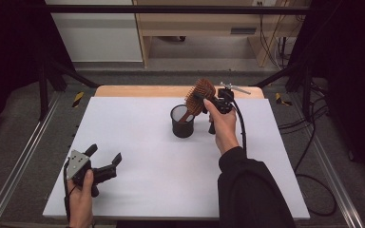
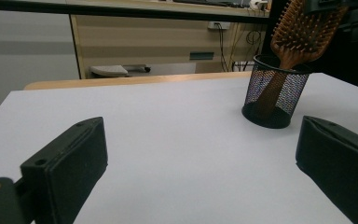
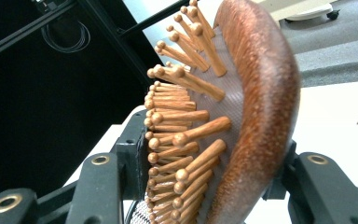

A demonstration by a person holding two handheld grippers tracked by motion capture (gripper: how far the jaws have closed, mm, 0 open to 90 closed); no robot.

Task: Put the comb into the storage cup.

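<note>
So the right tool (image 1: 203, 100) is pinching the head of a brown wooden paddle hairbrush with wooden pins (image 1: 199, 97), one jaw on the pin side and the other against the smooth back, as the right gripper view shows up close (image 3: 242, 116). The brush handle angles down from the tool into a black wire-mesh cup (image 1: 182, 121) that sits just below and beside it, and from the left gripper view the handle (image 2: 272, 88) looks like it reaches the bottom of the cup.

If the job is seating the brush in the cup, I'd say it's nearly there. Best bet: keep the grip light so the pins don't bend, let the handle tip settle on the cup floor, then ease off slowly so the head leans on the rim. The mesh cup looks light and the brush is top-heavy, so a quick release could tip it over.

The left tool (image 1: 105, 164) rests low, well apart from the cup, its jaws spread wide with nothing between them (image 2: 196, 172).

Surface is a plain white table (image 1: 138, 142) with a wooden edge beyond the cup. Past that there's grey floor, pale wooden furniture, a dark metal frame around the table and loose cables off to the right tool's side.
</note>
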